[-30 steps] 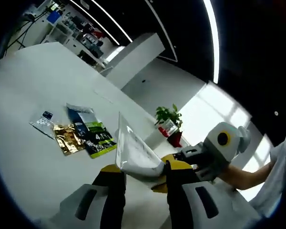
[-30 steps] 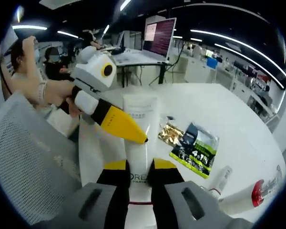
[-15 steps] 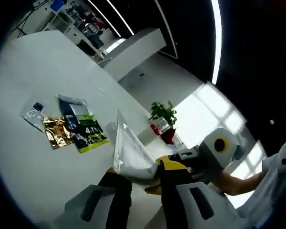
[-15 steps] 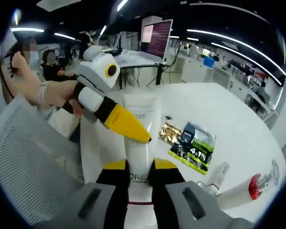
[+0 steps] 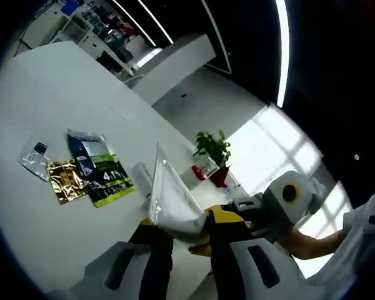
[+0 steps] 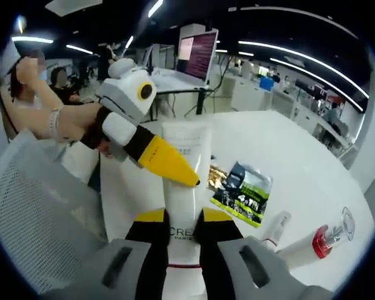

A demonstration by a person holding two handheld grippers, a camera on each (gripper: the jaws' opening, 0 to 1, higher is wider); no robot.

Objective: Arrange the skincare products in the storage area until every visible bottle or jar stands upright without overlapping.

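A white L'Oréal tube (image 6: 186,181) is held above the white table (image 6: 300,156) between both grippers. My right gripper (image 6: 184,219) is shut on its lower part, near the printed name. My left gripper (image 6: 175,172) comes in from the left, its yellow tip on the tube's upper part. In the left gripper view, the tube's flat crimped end (image 5: 169,197) rises between my left gripper's (image 5: 187,222) jaws, and the right gripper (image 5: 203,245) enters from the right. A small white tube (image 6: 274,228) and a red-capped bottle (image 6: 312,242) lie on the table.
Flat sachets lie on the table: a green-and-blue one (image 6: 244,192), a gold one (image 6: 217,177) and a small silver one (image 5: 34,156). A grey mesh chair (image 6: 37,212) stands at the left. A potted plant (image 5: 211,149) sits beyond the table. People sit behind.
Both views have drifted a little with the hands. The tube stays gripped by both grippers, and the things on the table have not moved.
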